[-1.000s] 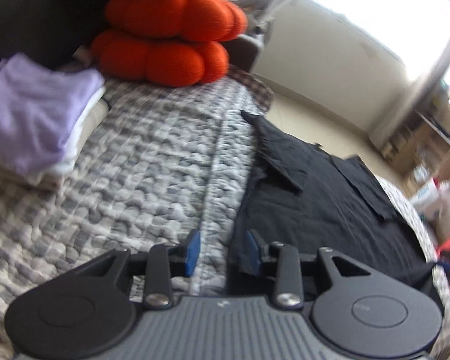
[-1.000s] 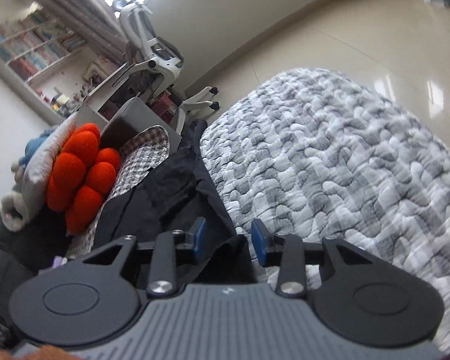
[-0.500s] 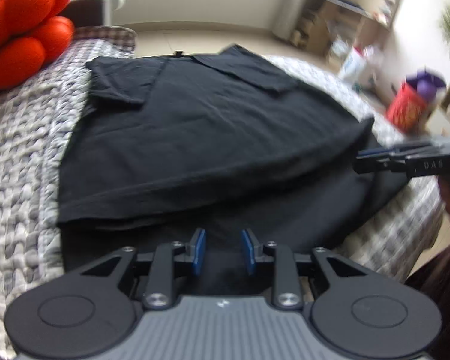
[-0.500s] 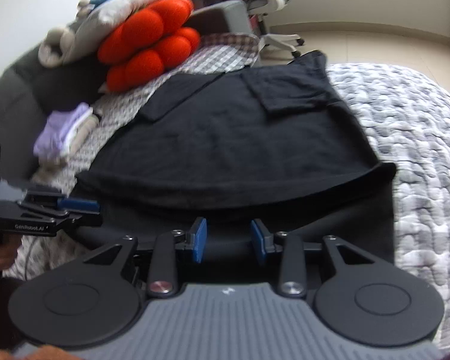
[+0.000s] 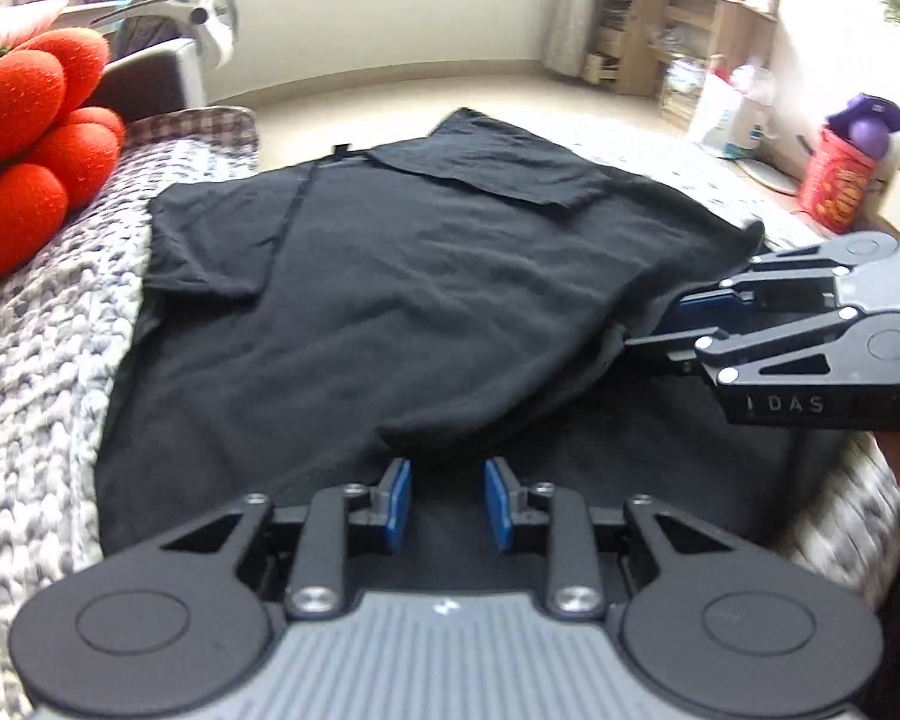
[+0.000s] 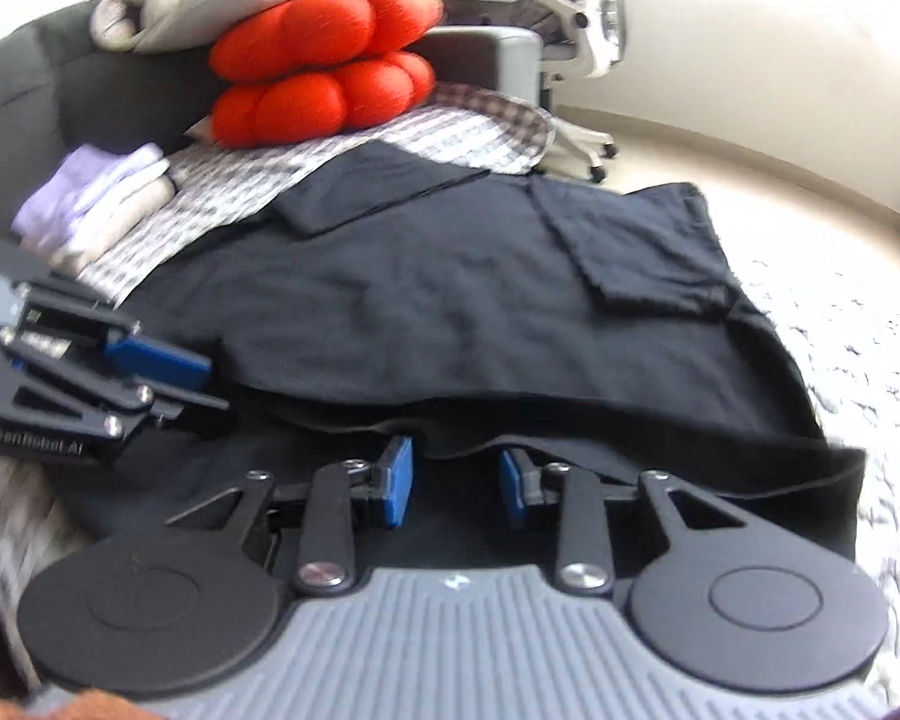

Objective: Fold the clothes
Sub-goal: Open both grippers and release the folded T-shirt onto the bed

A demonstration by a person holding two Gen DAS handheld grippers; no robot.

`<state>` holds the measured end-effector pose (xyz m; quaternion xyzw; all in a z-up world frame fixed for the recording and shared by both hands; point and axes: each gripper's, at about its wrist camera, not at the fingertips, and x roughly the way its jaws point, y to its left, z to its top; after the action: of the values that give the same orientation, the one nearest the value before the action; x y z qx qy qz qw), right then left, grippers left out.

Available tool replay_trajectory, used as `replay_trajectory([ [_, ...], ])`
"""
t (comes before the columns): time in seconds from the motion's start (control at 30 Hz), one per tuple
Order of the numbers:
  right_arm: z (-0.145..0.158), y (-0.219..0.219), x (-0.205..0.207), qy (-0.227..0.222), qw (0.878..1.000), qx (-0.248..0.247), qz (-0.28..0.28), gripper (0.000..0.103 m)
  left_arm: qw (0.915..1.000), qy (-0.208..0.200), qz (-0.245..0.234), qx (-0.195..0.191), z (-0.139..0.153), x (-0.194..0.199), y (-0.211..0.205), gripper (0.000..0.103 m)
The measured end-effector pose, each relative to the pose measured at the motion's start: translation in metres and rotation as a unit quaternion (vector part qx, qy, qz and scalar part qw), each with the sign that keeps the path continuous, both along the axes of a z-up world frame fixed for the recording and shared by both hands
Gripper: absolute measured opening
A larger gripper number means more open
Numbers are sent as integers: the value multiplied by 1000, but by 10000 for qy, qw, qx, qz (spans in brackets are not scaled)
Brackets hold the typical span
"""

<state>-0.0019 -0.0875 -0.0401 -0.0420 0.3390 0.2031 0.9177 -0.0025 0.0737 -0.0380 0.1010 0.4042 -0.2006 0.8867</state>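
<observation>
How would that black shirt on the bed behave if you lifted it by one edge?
Probably floppy: the black shirt lies in soft wrinkles and its near edge droops in a loose fold. It looks thin and likely light. It would likely drape and sag rather than hold shape, perhaps dragging on the textured quilt.

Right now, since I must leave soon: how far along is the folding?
Done: a sleeve flap lies folded onto the black shirt; a folded pile sits aside. In hand: left gripper and right gripper, its jaws just closing, at the near hem; grip unclear. Left: folding the body over.
</observation>
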Motion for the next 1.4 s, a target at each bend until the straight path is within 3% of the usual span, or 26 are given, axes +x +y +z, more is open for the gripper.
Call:
replay_trajectory([
  [0.2, 5, -15, 30, -111, 9966, 475, -667, 35, 9940, -72, 1074, 202, 16, 31, 20, 29],
  [0.4, 21, -56, 29, -279, 9908, 912, -958, 35, 9809, -9, 1911, -368, 26, 22, 82, 36],
  [0.47, 22, -70, 27, -282, 9892, 963, -1070, 35, 9758, -32, 2046, -768, 25, 16, 101, 36],
  [0.53, 23, -85, 23, -233, 9871, 1018, -1216, 36, 9711, -27, 2116, -1102, 23, 11, 116, 37],
  [0.77, 27, -129, 6, -73, 9758, 1263, -1782, 36, 9654, -28, 2237, -1342, 13, 9, 140, 37],
  [0.97, 21, -143, 1, 88, 9723, 1127, -2047, 36, 9689, -58, 2150, -1227, 5, 14, 137, 33],
  [1.1, 15, -145, 2, 247, 9710, 1074, -2122, 36, 9690, 109, 2116, -1274, 1, 15, 136, 25],
  [1.27, 9, -144, 3, 392, 9698, 1026, -2176, 36, 9745, -21, 2007, -1004, 0, 12, 126, 15],
  [1.4, 8, -144, 3, 403, 9698, 981, -2196, 36, 9728, -185, 2008, -1139, 5, 8, 127, 3],
])
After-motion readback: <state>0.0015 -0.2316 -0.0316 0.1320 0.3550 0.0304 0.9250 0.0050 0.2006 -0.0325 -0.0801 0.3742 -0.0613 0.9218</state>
